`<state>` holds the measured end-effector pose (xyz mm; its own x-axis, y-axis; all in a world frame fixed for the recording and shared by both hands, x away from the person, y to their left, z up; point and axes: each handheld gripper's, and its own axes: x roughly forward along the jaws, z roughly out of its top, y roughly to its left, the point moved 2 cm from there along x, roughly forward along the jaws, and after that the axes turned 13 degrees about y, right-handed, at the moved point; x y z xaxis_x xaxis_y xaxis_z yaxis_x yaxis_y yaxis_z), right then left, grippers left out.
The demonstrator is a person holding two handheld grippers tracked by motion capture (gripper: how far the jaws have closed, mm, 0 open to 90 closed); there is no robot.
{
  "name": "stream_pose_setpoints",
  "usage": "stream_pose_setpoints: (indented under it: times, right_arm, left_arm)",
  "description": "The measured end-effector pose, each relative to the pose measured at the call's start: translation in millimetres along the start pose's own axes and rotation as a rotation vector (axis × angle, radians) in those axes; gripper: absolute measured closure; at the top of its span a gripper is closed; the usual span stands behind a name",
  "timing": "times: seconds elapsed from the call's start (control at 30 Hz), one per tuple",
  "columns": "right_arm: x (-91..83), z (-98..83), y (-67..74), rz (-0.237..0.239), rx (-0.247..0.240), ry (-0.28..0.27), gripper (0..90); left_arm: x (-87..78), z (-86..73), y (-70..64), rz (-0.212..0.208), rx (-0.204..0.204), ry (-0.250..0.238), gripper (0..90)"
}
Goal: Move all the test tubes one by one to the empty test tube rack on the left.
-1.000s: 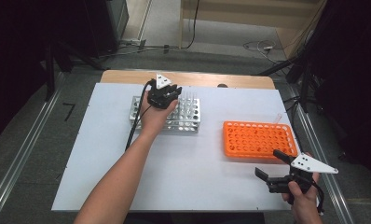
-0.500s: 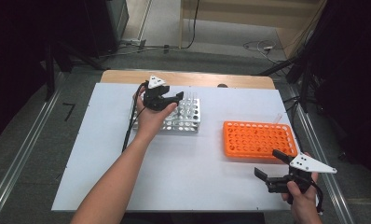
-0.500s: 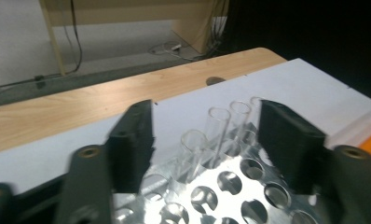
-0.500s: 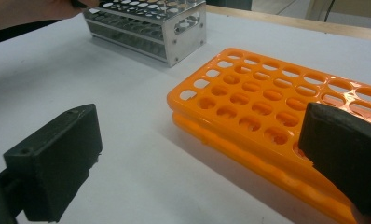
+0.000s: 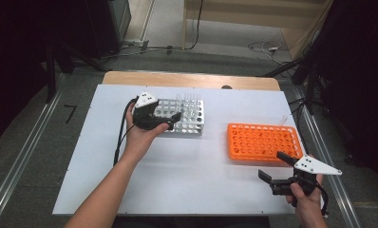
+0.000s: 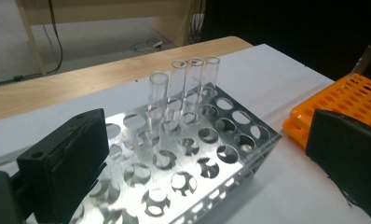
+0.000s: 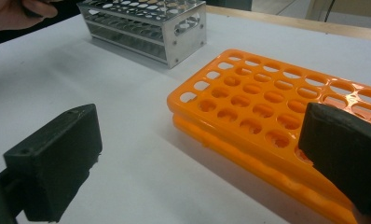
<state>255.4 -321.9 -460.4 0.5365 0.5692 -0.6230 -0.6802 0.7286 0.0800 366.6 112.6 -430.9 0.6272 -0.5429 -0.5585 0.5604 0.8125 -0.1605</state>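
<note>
High view showing metal rack (image 5: 183,116) lying just beyond left gripper (image 5: 164,119), four clear tubes (image 6: 183,88) standing at its far side. Jaws having just been opening, now spreading wide, gripping nothing. Right gripper (image 5: 276,167) hanging open near orange rack (image 5: 263,141).

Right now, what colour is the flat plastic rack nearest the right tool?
Bright orange: the flat plastic rack with round holes shows best in the right gripper view.
</note>
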Motion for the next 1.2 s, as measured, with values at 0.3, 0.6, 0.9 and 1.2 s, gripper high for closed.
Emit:
stream_pose_setpoints:
  times: [0.3,0.6,0.9,1.2]
  right_arm:
    - [2.4,0.9,-1.3,-0.009,0.009,0.006,0.0]
    - [2.9,2.2,-4.1,-0.025,0.017,0.004,0.0]
    - [4.0,6.5,-10.4,-0.05,0.037,0.008,0.0]
    - [4.9,17.0,-29.9,-0.114,0.106,0.041,0.0]
  left_arm:
    - [-31.1,-31.5,-16.1,-0.017,0.033,-0.02,0.0]
    - [-53.1,-56.9,-21.5,-0.024,0.038,-0.04,0.0]
    - [-74.3,-74.2,-30.2,-0.036,0.039,-0.074,0.0]
    - [-84.1,-85.2,-32.3,-0.038,0.043,-0.082,0.0]
